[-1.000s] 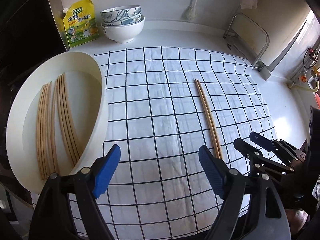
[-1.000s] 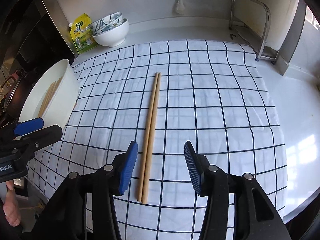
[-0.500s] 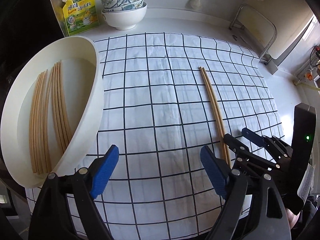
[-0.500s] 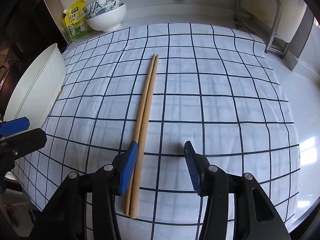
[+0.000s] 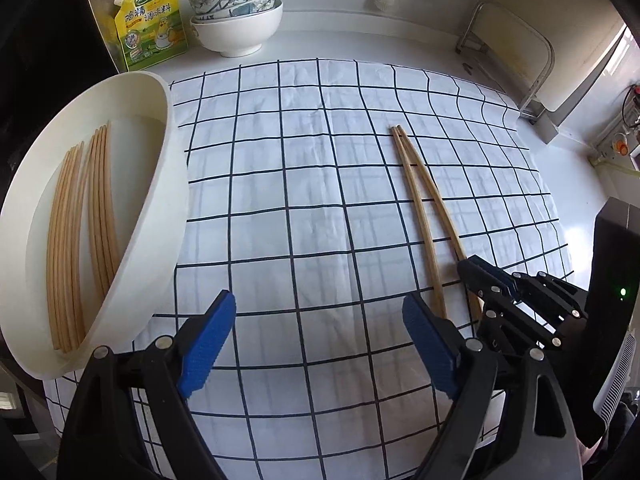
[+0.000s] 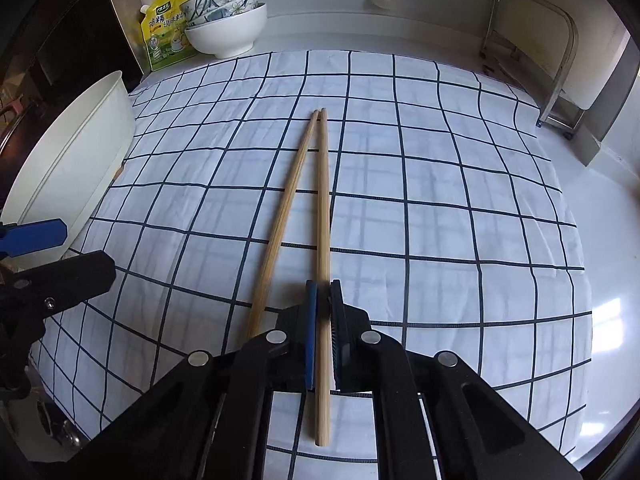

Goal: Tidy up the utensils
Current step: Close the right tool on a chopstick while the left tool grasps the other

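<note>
Two wooden chopsticks lie on the checked cloth [image 6: 400,200]. My right gripper [image 6: 323,292] is shut on the near part of the right chopstick [image 6: 323,200]. Beside it, the left chopstick [image 6: 286,204] lies free, touching the held one only at the far tips. In the left wrist view the pair [image 5: 416,208] sits to the right, with the right gripper [image 5: 476,276] over its near end. My left gripper [image 5: 320,320] hovers over bare cloth, its jaws opening with nothing between them. A white oval tub [image 5: 168,184] at the left holds several chopsticks [image 5: 80,220].
Stacked bowls [image 5: 236,20] and a yellow pouch [image 5: 150,20] stand at the back of the counter. A metal rack [image 5: 516,52] is at the back right. The tub hangs over the cloth's left edge. White counter borders the cloth on the right.
My right gripper sank onto the chopsticks and shut on the right one; the pair now splays apart at the near end. My left gripper came down a little and stays open.
</note>
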The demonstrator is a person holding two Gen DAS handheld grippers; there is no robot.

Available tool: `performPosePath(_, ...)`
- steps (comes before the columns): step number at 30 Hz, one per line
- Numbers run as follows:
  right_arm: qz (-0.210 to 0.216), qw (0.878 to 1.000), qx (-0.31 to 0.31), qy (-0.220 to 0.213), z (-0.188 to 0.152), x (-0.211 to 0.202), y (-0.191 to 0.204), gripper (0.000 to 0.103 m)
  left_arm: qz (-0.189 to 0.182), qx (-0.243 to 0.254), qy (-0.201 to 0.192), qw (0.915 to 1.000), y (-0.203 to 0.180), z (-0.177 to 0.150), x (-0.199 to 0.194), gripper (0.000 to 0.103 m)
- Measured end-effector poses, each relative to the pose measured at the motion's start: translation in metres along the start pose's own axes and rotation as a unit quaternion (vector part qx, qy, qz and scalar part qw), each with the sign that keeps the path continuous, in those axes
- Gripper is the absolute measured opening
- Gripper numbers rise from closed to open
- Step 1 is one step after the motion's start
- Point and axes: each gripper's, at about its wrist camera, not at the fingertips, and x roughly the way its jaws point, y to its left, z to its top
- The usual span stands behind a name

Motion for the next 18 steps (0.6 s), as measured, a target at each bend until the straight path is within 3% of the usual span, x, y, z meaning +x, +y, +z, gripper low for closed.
performPosePath(4,0.001,1.000,0.017,0.002,-0.008,-0.005,-0.018,0.007,-0.004,0.008,-0.002,1.0000,-0.015,0.005,0.013,0.089)
performPosePath(16,-0.014,0.998,0.065,0.003,-0.030,-0.023,-0.081,0.007,0.007,0.021,-0.001,0.9998,-0.048,0.013,0.050,0.089)
performPosePath(17,-0.011,0.998,0.067,0.000,-0.030,-0.024,-0.082,0.008,0.008,0.020,-0.001,0.9998,-0.049,0.013,0.051,0.089)
performPosePath(18,-0.005,0.997,0.072,-0.005,-0.031,-0.027,-0.083,0.020,0.007,0.018,-0.001,0.9998,-0.050,0.013,0.052,0.089)
